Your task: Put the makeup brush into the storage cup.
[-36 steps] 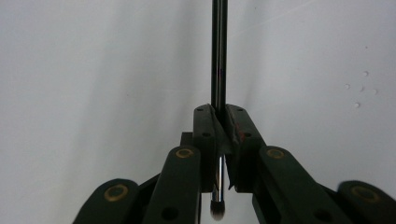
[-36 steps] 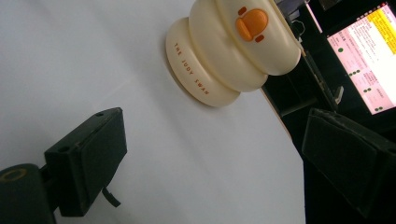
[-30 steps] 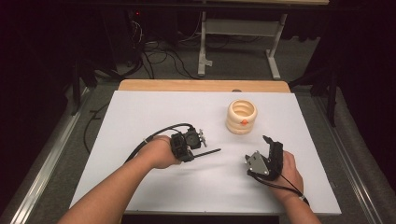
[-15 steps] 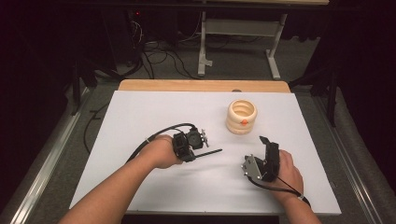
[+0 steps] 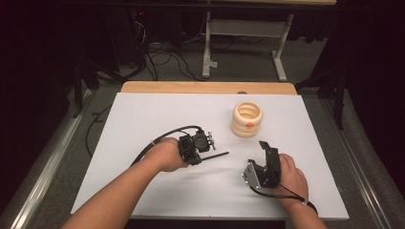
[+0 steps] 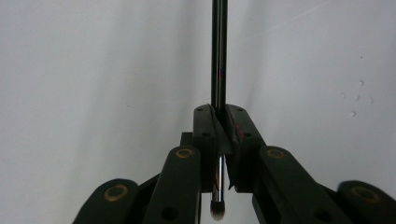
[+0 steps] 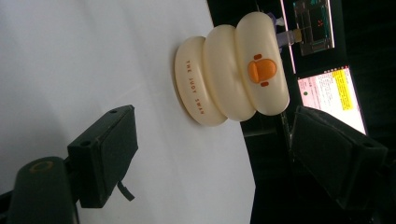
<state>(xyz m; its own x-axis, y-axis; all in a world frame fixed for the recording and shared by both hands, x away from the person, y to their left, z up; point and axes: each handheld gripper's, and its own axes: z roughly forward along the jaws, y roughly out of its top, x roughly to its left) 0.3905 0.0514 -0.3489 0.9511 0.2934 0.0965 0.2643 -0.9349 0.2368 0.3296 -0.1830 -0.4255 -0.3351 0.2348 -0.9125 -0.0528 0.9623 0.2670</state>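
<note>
A thin black brush [image 6: 218, 56] is held in the left tongs [image 5: 206, 149], whose jaws are shut tight on its handle, with the bristle tip [image 6: 216, 211] seen low between the arms in the left gripper view and the long handle reaching out over the white bench [image 5: 143, 124] toward the middle. The right tongs [image 5: 264, 149] are seen to have been closing a little but are parted wide and empty, and are aimed at the cream ribbed holder [image 5: 247, 119] with the orange beak, which stands well apart on the far right part of the bench. The likely trouble lies in the slender grip — the handle is pinched at one narrow spot, so it may be swivelled or slid between the pads if the free end is knocked against the holder's rim. The holder looks light and is not steadied by anything; it may be pushed or tipped if the brush is brought in at a slant, or if the right tongs are closed on its rounded, smooth sides off-centre — the rings offer little flat surface to be gripped.
</note>
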